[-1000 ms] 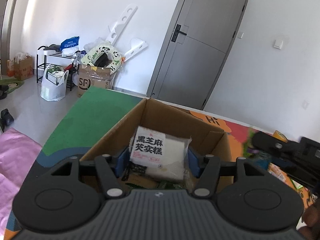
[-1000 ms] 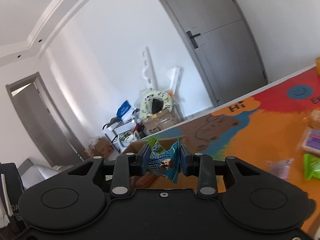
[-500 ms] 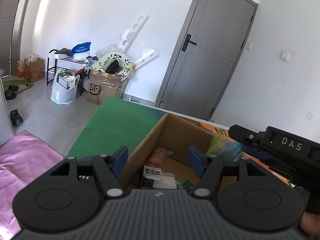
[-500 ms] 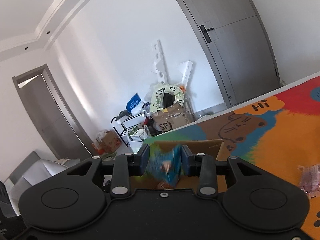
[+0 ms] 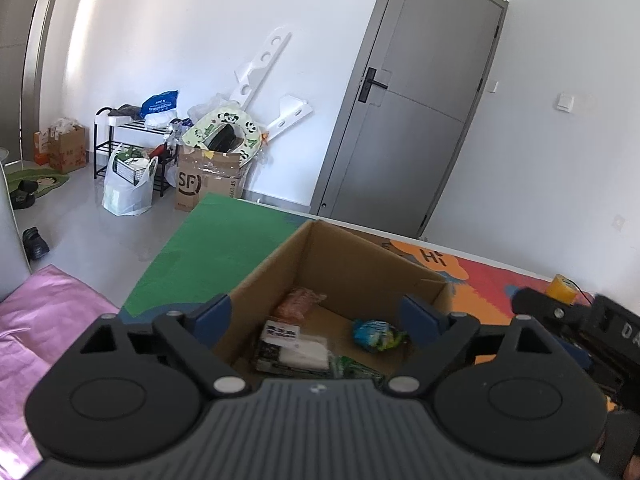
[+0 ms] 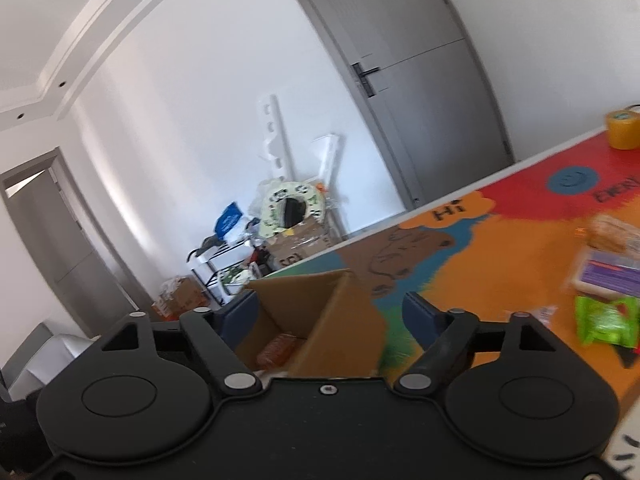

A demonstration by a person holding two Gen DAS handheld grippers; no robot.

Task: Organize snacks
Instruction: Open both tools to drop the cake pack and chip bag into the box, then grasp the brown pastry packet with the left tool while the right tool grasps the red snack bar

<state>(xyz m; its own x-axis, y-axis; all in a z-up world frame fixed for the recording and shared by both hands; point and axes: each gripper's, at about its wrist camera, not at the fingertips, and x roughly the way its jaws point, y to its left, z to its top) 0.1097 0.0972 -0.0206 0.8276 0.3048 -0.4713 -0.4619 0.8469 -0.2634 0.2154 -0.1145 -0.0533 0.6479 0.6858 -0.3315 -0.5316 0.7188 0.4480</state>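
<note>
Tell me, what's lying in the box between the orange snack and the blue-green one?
Bare cardboard floor separates the orange snack and blue-green packet, in the left wrist view.

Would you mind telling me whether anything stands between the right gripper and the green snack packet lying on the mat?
Nothing visible does: bare mat separates the open right gripper from the green packet; the cardboard box stands left of that path.

Open cardboard box (image 5: 360,264) sits on the mat, holding a white packet (image 5: 294,346), orange pack (image 5: 298,304) and blue-green pouch (image 5: 378,334) lying flat inside.
</note>
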